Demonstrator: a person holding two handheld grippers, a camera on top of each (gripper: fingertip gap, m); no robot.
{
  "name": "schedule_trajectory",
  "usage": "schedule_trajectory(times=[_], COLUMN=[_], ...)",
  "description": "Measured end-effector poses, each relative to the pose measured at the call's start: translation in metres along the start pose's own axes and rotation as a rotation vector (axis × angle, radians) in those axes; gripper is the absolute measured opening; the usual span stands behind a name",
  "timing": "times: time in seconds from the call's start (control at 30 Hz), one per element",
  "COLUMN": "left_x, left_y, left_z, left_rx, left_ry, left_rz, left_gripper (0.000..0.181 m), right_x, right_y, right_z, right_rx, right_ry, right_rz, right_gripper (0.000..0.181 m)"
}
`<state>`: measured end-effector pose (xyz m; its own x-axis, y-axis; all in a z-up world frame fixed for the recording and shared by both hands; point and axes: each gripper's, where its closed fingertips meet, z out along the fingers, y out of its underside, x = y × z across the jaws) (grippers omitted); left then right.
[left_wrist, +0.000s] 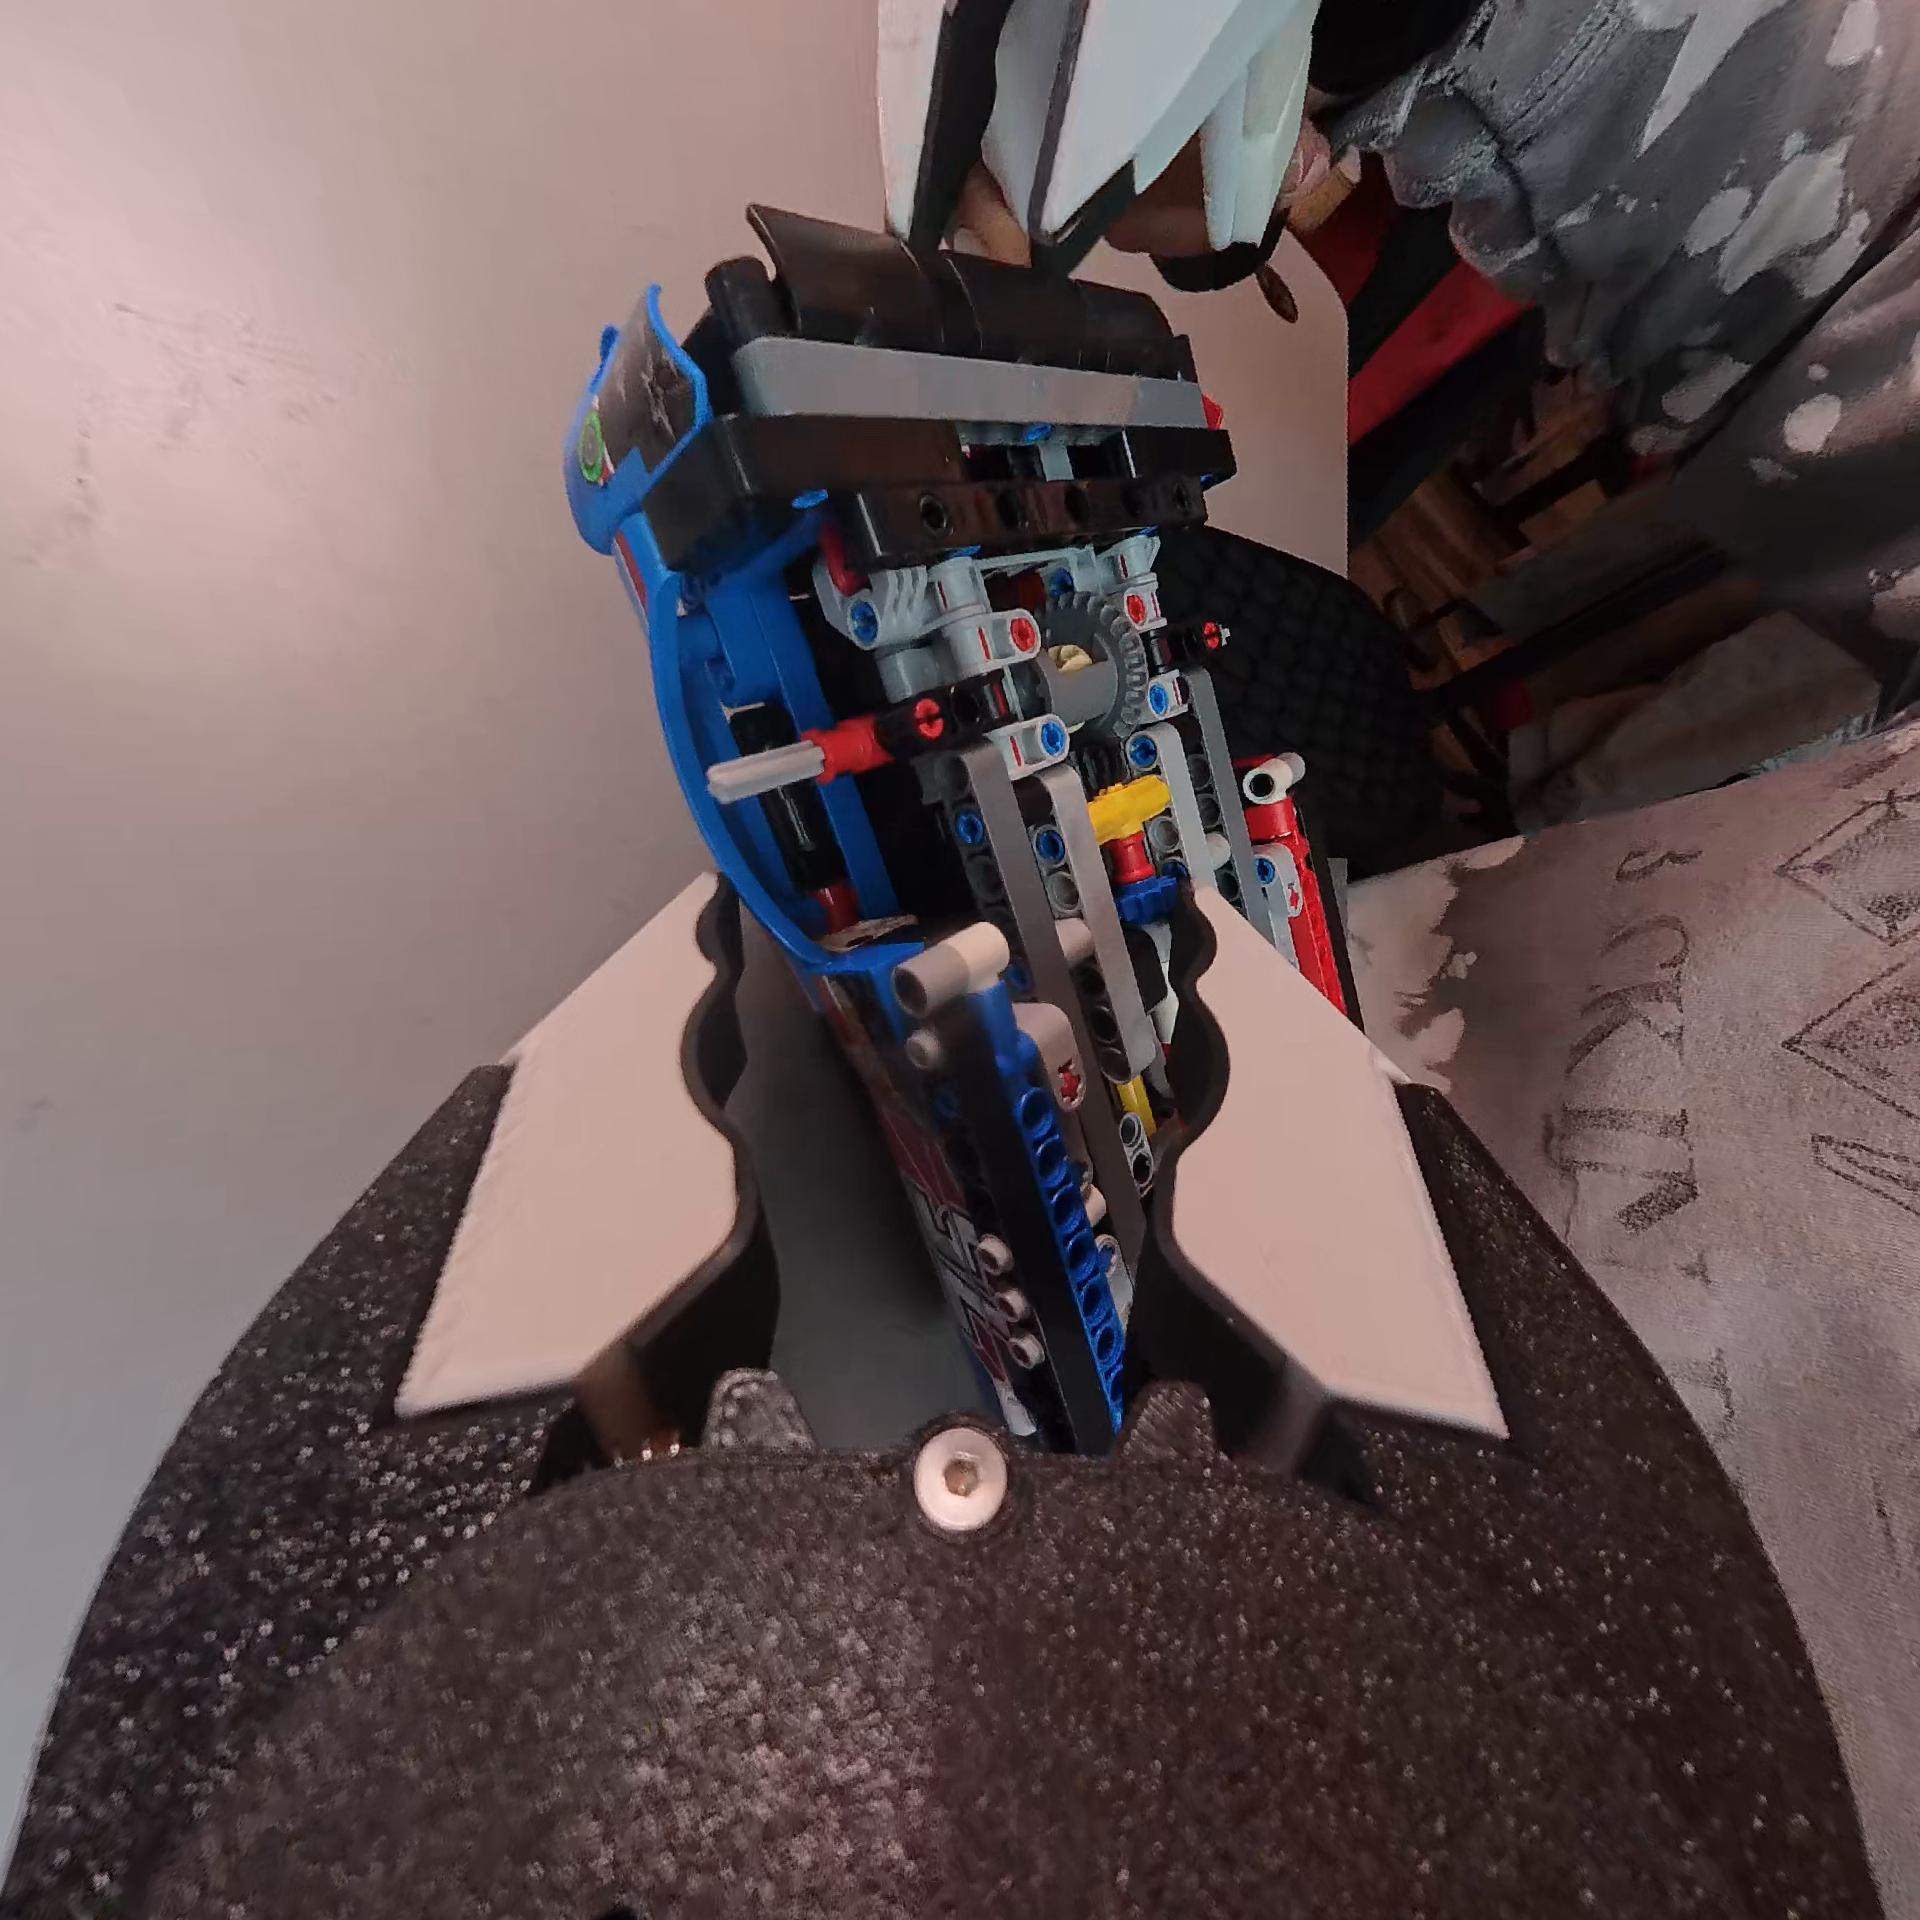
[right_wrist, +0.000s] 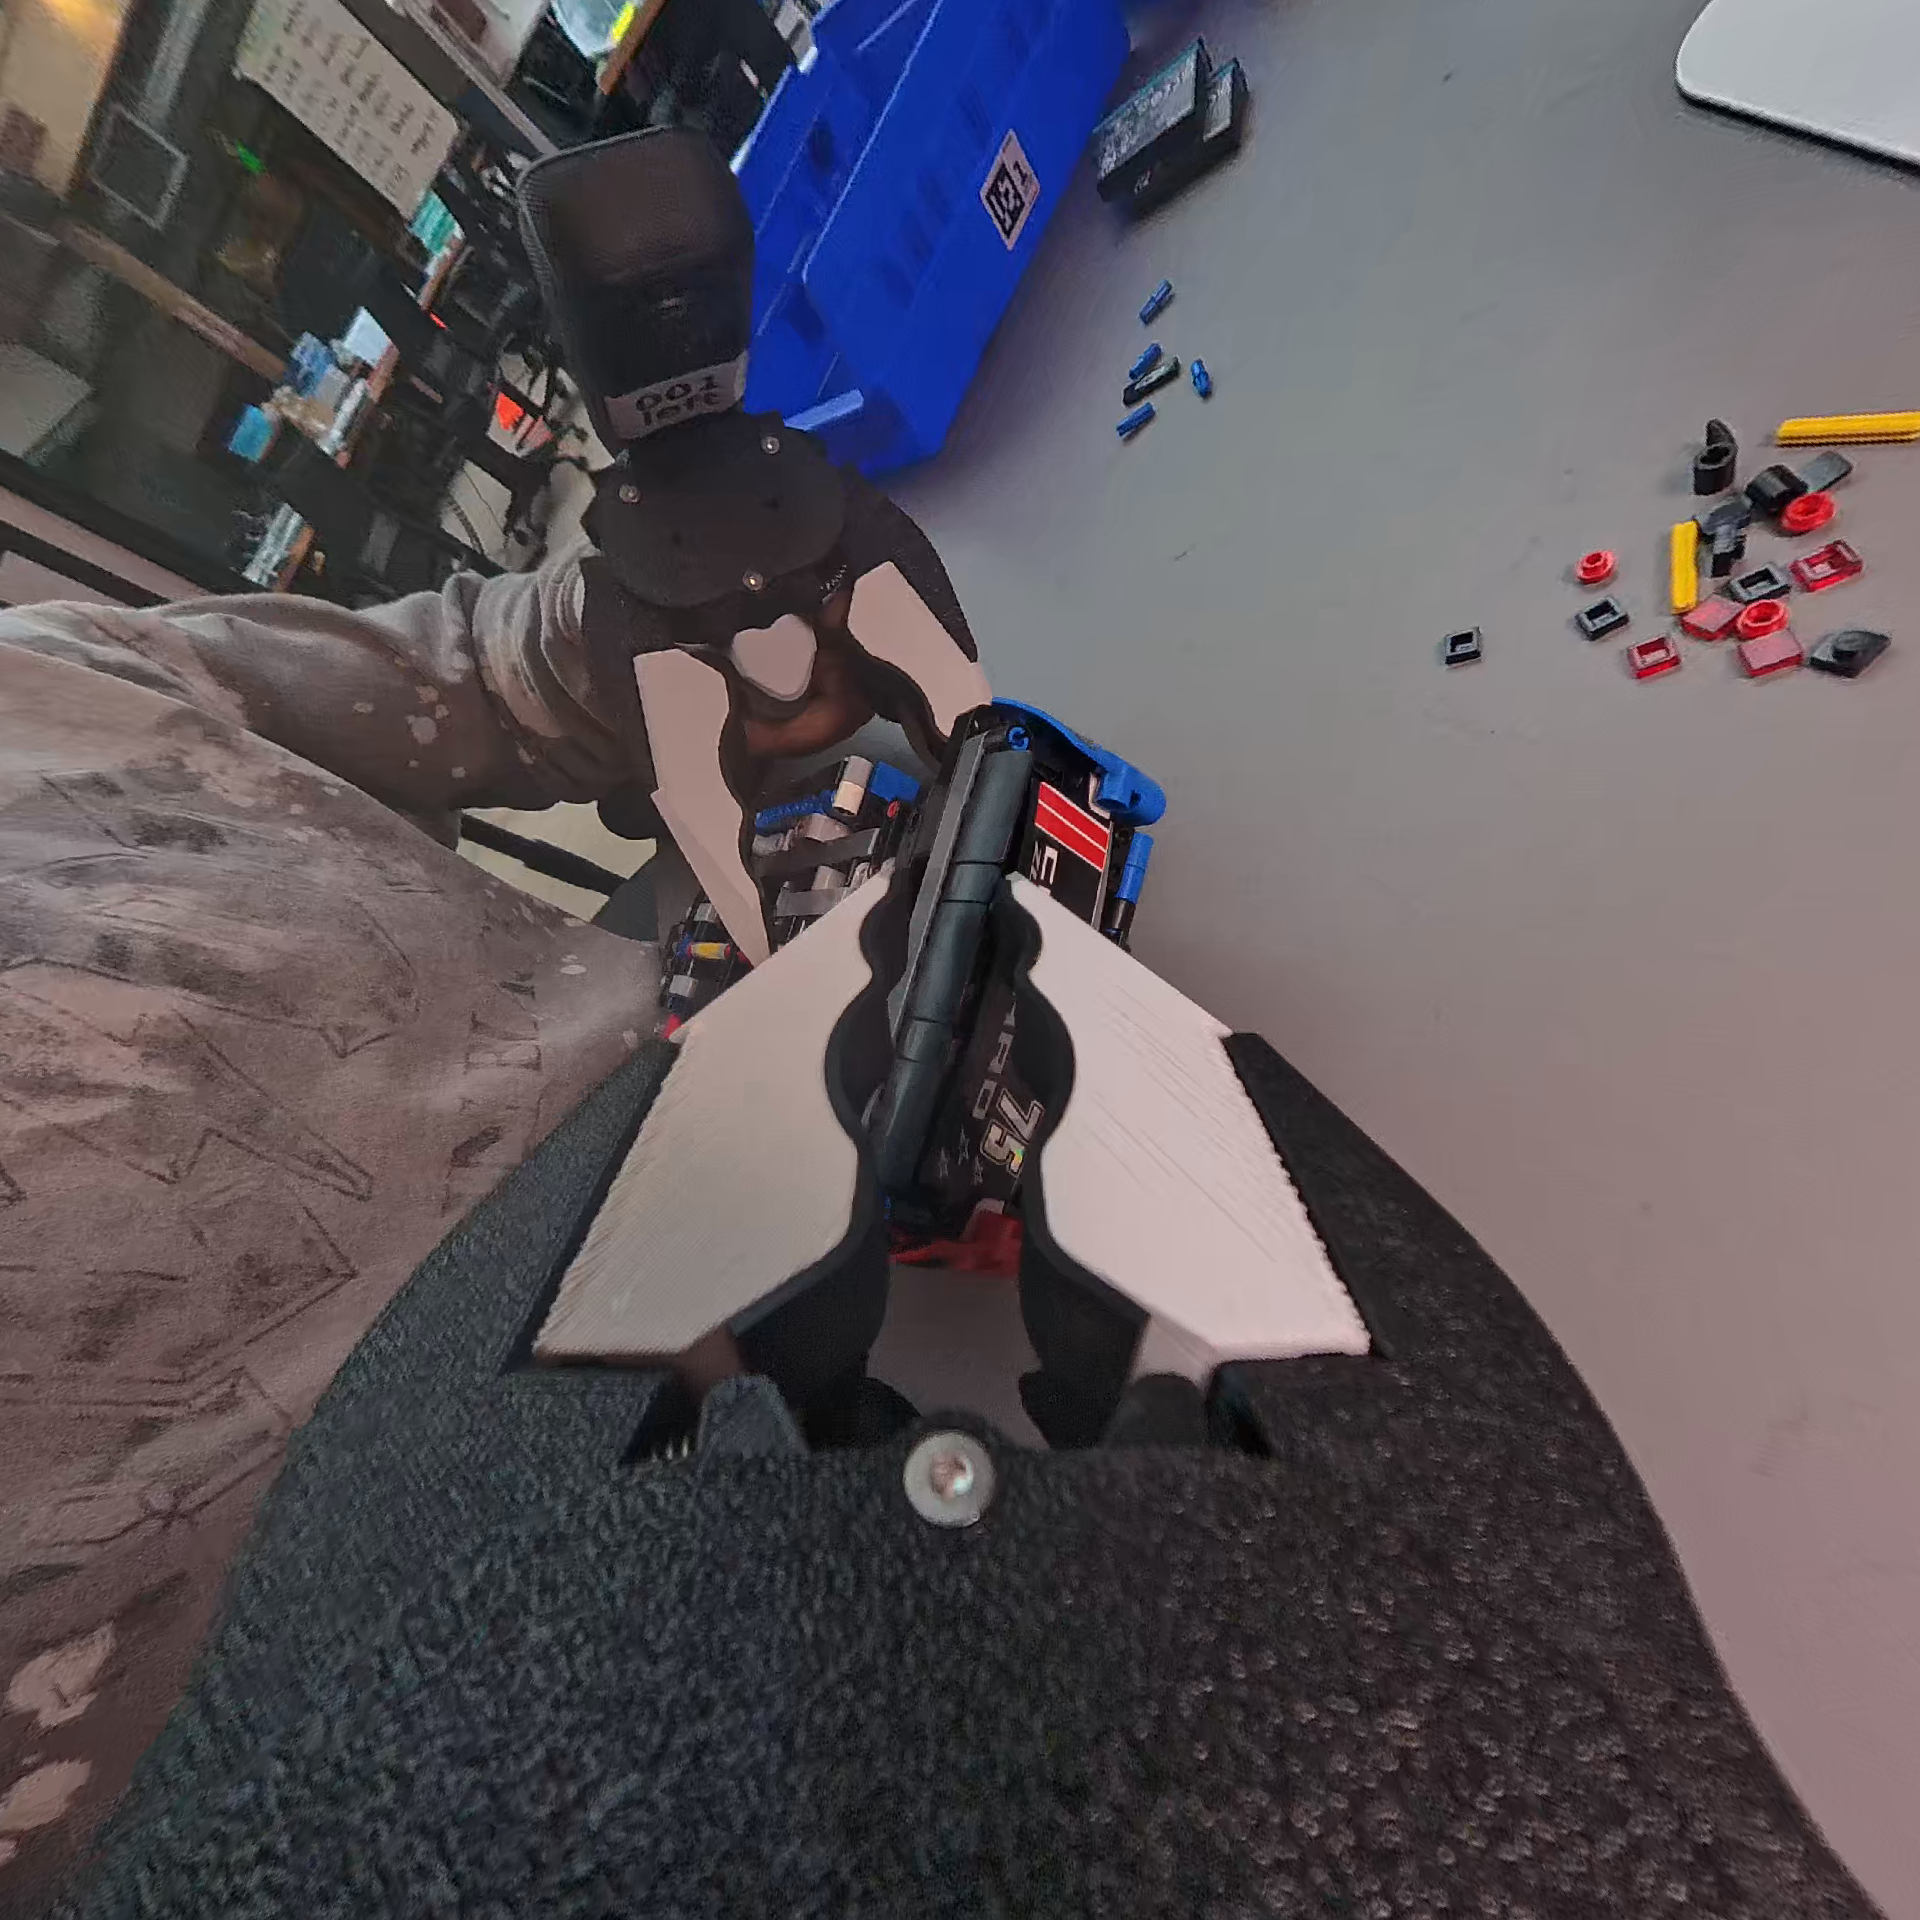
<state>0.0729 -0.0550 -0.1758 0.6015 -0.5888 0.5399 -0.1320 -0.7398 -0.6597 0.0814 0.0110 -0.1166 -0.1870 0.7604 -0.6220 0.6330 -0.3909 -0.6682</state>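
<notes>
A brick-built toy car model (left_wrist: 987, 644) in blue, black, grey and red is held off the grey table between both grippers. My left gripper (left_wrist: 956, 894) is shut on its long body, with the gears and beams of its underside facing the camera. My right gripper (right_wrist: 948, 883) is shut on a black curved panel (right_wrist: 956, 935) at the model's end (right_wrist: 1070, 831). In the left wrist view the right gripper (left_wrist: 1039, 208) comes in from the top onto that black panel. In the right wrist view the left gripper (right_wrist: 831, 810) shows beyond, holding the model.
On the grey table (right_wrist: 1455, 935) lie loose red, black and yellow pieces (right_wrist: 1756, 582), small blue pins (right_wrist: 1153, 364), dark boxes (right_wrist: 1164, 114) and a blue bin (right_wrist: 914, 208). A person's patterned grey sleeve (right_wrist: 260, 935) is on the left. A black mesh chair (left_wrist: 1278, 665) stands behind. Left tips to right tips: about 9 centimeters.
</notes>
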Motion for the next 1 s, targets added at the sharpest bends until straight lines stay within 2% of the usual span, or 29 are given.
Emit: schedule_trajectory(times=[0.13, 0.2, 0.37, 0.47, 0.57, 0.67, 0.8, 0.83, 0.87, 1.0], left_x=[0.001, 0.000, 0.000, 0.005, 0.013, 0.020, 0.025, 0.030, 0.035, 0.033], left_y=[-0.003, -0.003, 0.000, 0.000, 0.000, -0.014, -0.008, -0.005, -0.003, -0.004], left_z=[-0.002, -0.003, -0.007, -0.009, -0.014, -0.022, -0.001, 0.005, 0.009, 0.012], left_rx=[0.016, 0.018, 0.026, 0.033, 0.042, 0.101, 0.019, -0.006, -0.022, -0.027], left_ry=[-0.061, -0.077, -0.074, -0.037, 0.063, 0.193, 0.272, 0.319, 0.358, 0.404], left_rz=[0.033, 0.029, 0.005, 0.017, 0.006, -0.064, -0.087, -0.102, -0.110, -0.163], left_gripper=[0.081, 0.081, 0.080, 0.079, 0.079, 0.093, 0.101, 0.094, 0.078, 0.063], right_x=[0.002, 0.004, -0.004, -0.009, -0.018, -0.028, -0.038, -0.038, -0.038, -0.037], right_y=[-0.001, -0.005, -0.015, -0.016, -0.011, -0.001, 0.009, 0.011, 0.014, 0.020], right_z=[0.007, 0.008, 0.014, 0.012, 0.011, 0.016, 0.024, 0.026, 0.027, 0.024], right_rx=[-0.116, -0.135, -0.103, -0.071, -0.035, -0.009, 0.030, 0.035, 0.041, 0.052], right_ry=[0.092, 0.137, 0.148, 0.084, -0.016, -0.085, -0.169, -0.179, -0.188, -0.187], right_rz=[-0.105, -0.153, -0.209, -0.164, -0.083, -0.053, -0.041, -0.035, -0.030, -0.010], right_gripper=[0.024, 0.011, 0.006, 0.001, 0.000, 0.000, 0.000, 0.000, 0.000, 0.002])
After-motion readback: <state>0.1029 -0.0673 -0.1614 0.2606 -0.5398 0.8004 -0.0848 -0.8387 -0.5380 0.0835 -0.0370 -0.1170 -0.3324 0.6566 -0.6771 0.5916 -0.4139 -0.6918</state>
